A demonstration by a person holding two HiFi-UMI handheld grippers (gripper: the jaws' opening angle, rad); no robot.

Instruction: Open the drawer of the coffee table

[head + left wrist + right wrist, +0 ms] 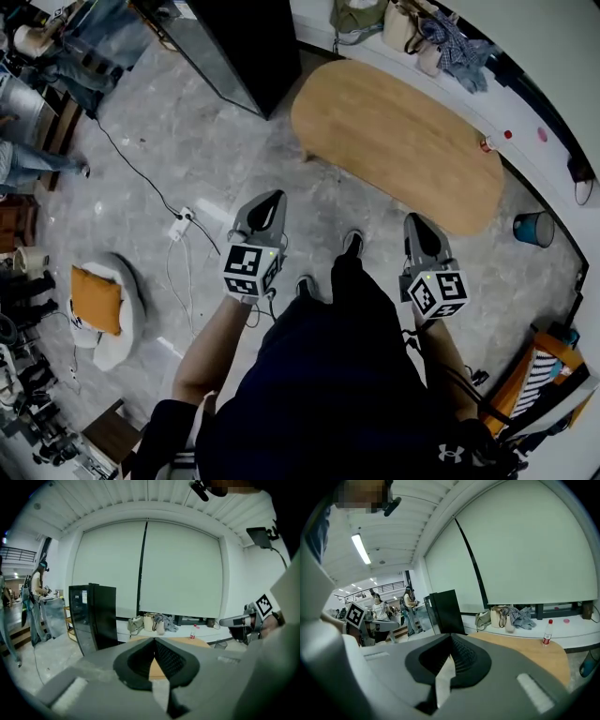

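The coffee table (394,141) is a low oval wooden one on the grey floor, just ahead of the person's feet; no drawer shows from above. My left gripper (274,198) hangs in the air short of the table's near left end, jaws shut with nothing in them. My right gripper (411,221) hovers over the table's near edge, also shut and empty. In the left gripper view the closed left gripper (153,640) points at the tabletop (190,641). In the right gripper view the shut right gripper (451,637) looks along the tabletop (529,653).
A black cabinet (234,47) stands left of the table. Bags and clothes (412,28) lie on the white ledge behind it, and a small bottle (487,143) stands at the table's far edge. A blue bin (534,228) sits at the right, a power strip with cable (181,223) and an orange cushion (97,298) at the left.
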